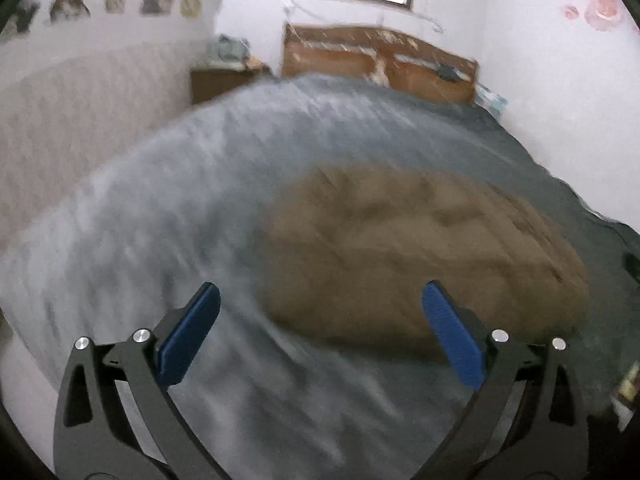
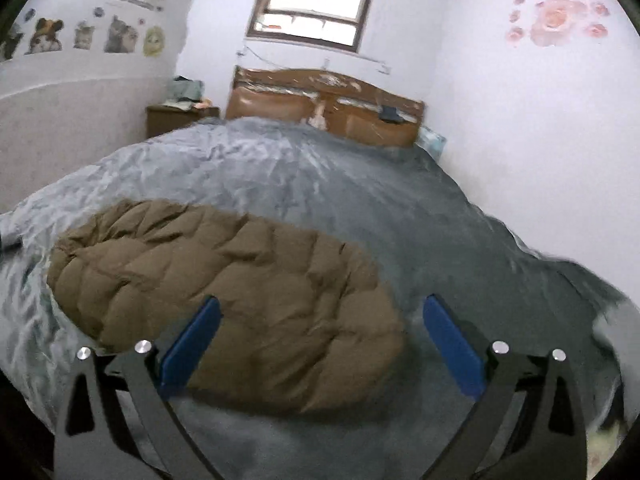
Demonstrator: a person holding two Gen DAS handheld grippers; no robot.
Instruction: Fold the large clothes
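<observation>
A brown quilted puffer jacket lies bundled into a compact oblong on the grey bedspread. In the left wrist view the jacket is blurred and sits ahead and to the right. My left gripper is open above the bedspread, with nothing between its blue pads. My right gripper is open too, held above the jacket's near right end. Its blue pads touch nothing.
The bed fills most of the room, with a brown wooden headboard under a window. A small nightstand with clutter stands at the far left. White walls with stickers close in on both sides of the bed.
</observation>
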